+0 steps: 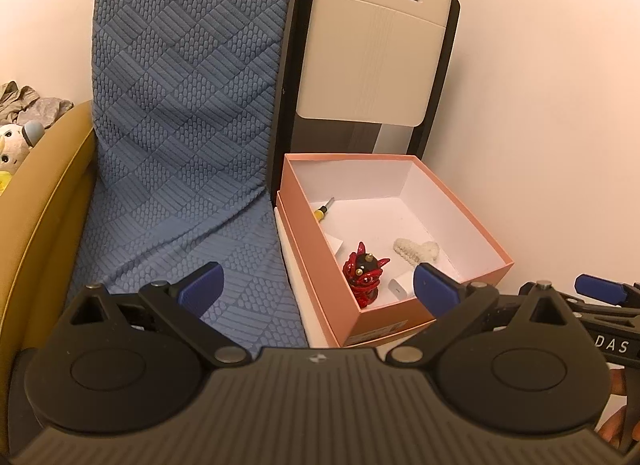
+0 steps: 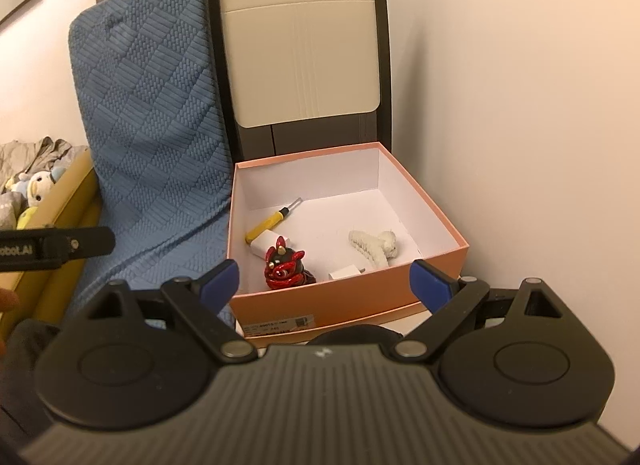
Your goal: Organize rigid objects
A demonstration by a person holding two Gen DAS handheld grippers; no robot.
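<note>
An open pink box (image 1: 336, 265) (image 2: 352, 297) stands beside a blue quilted cushion. Inside it lie a red and black figurine (image 1: 364, 273) (image 2: 286, 265), a yellow-handled screwdriver (image 1: 322, 211) (image 2: 268, 227), a white bumpy toy (image 1: 416, 249) (image 2: 372, 245) and a small white block (image 1: 400, 287) (image 2: 345, 273). My left gripper (image 1: 318, 285) hovers in front of the box, open, nothing between its blue pads. My right gripper (image 2: 326, 281) faces the box's front wall, open and empty too. The right gripper's blue finger (image 1: 600, 287) shows at the left wrist view's right edge.
A blue quilted cushion (image 1: 184, 105) (image 2: 148, 125) leans on a tan sofa arm (image 1: 44, 201). A folded cream and black chair (image 1: 372, 53) (image 2: 300, 49) stands behind the box against the wall. Plush toys (image 1: 16, 145) (image 2: 36, 189) lie at far left.
</note>
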